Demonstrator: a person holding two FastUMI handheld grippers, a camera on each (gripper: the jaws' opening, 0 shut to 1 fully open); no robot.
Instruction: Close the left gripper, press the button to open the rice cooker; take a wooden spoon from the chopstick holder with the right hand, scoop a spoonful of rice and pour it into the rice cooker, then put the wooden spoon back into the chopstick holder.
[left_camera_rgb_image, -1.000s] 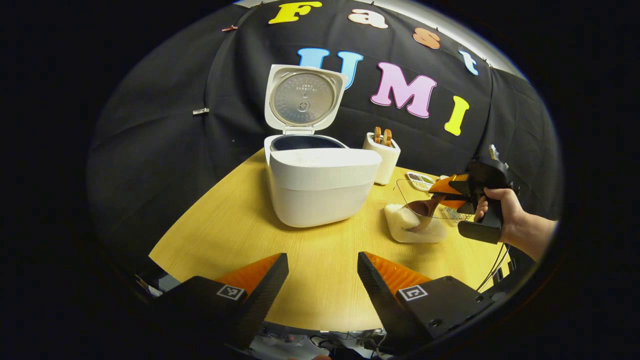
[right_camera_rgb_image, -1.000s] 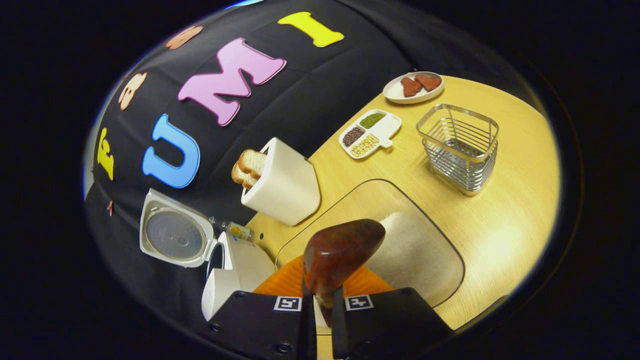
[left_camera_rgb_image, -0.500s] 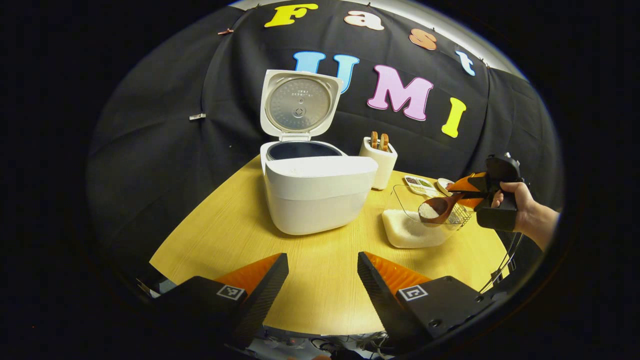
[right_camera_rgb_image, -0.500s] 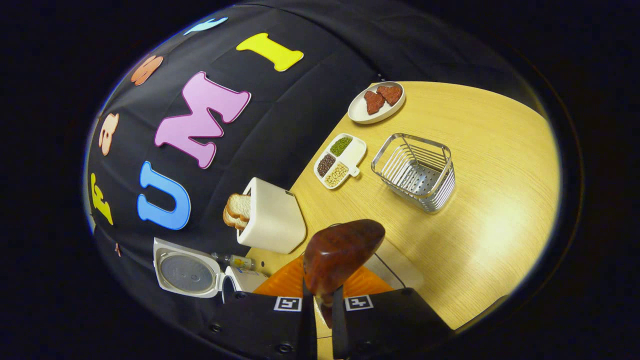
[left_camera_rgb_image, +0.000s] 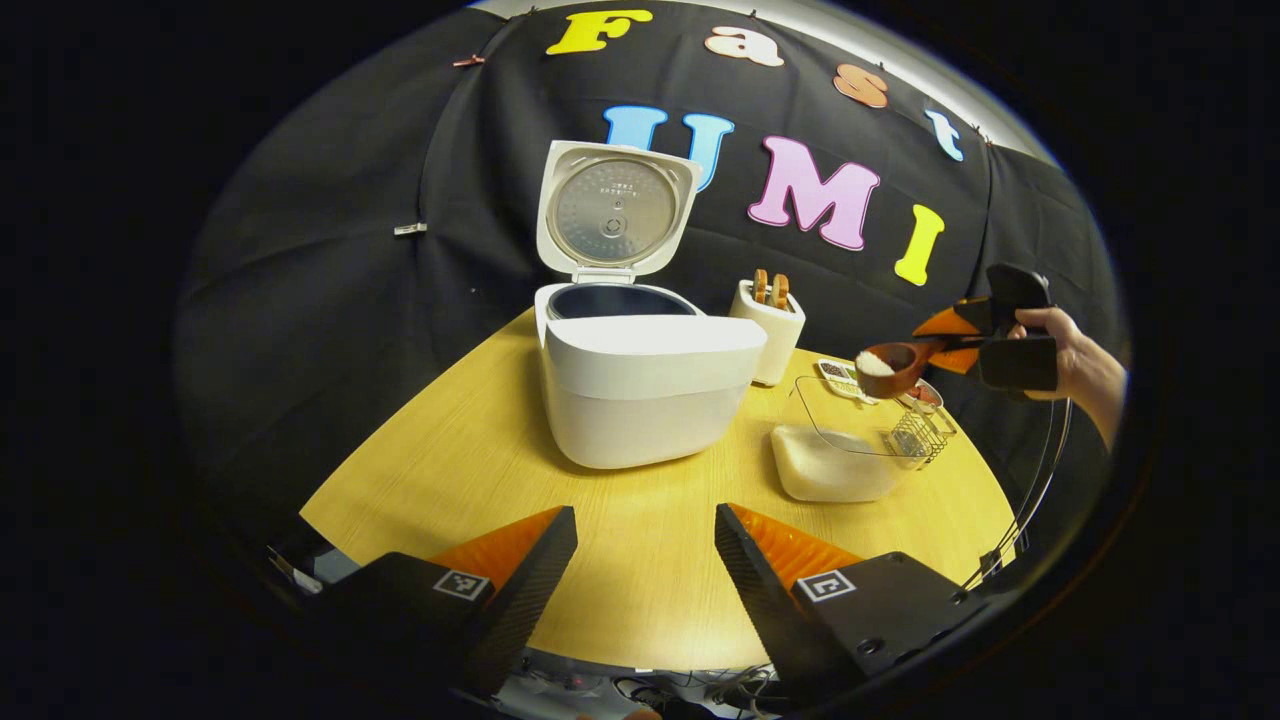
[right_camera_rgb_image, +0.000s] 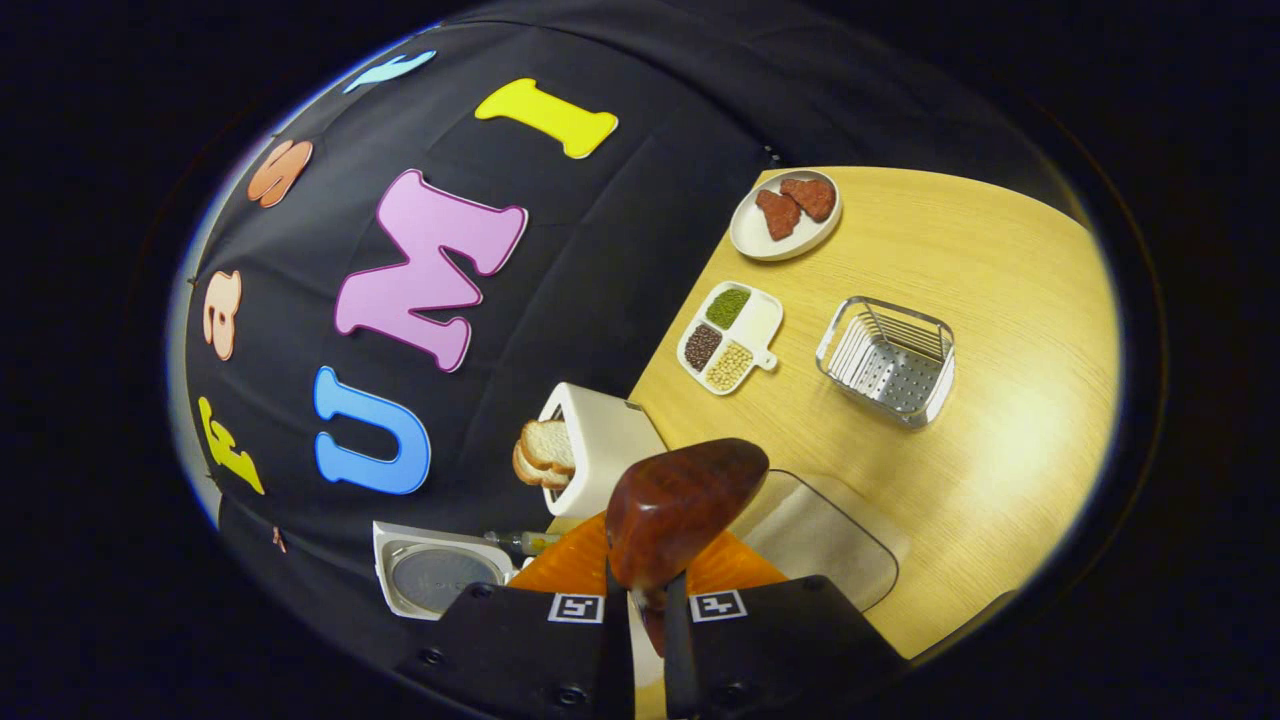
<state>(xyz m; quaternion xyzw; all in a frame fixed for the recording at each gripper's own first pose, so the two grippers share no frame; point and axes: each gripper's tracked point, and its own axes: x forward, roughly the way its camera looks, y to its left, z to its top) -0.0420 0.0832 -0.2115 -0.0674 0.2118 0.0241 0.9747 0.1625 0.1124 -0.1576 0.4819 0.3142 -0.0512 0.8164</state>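
Counting what sits on the round wooden table (left_camera_rgb_image: 640, 560): one white rice cooker (left_camera_rgb_image: 650, 385) with its lid (left_camera_rgb_image: 615, 215) up, one clear container of rice (left_camera_rgb_image: 835, 455), one white toaster (right_camera_rgb_image: 595, 440) with two bread slices, one wire chopstick holder (right_camera_rgb_image: 888, 358), one three-part dish of beans (right_camera_rgb_image: 728, 337), one plate (right_camera_rgb_image: 785, 215) bearing two reddish pieces; my left gripper (left_camera_rgb_image: 645, 545) hangs low over the near table edge, its fingers spread apart on nothing; my right gripper (right_camera_rgb_image: 640, 620) is pressed onto the handle of the one wooden spoon (left_camera_rgb_image: 893, 366), both fingers pinching it; in the left gripper view the spoon's bowl carries a heap of rice, held in the air above the container and right of the cooker; half a second ago that spoon sat lower, just over the container, and it has risen since; black cloth walls the booth behind the table.
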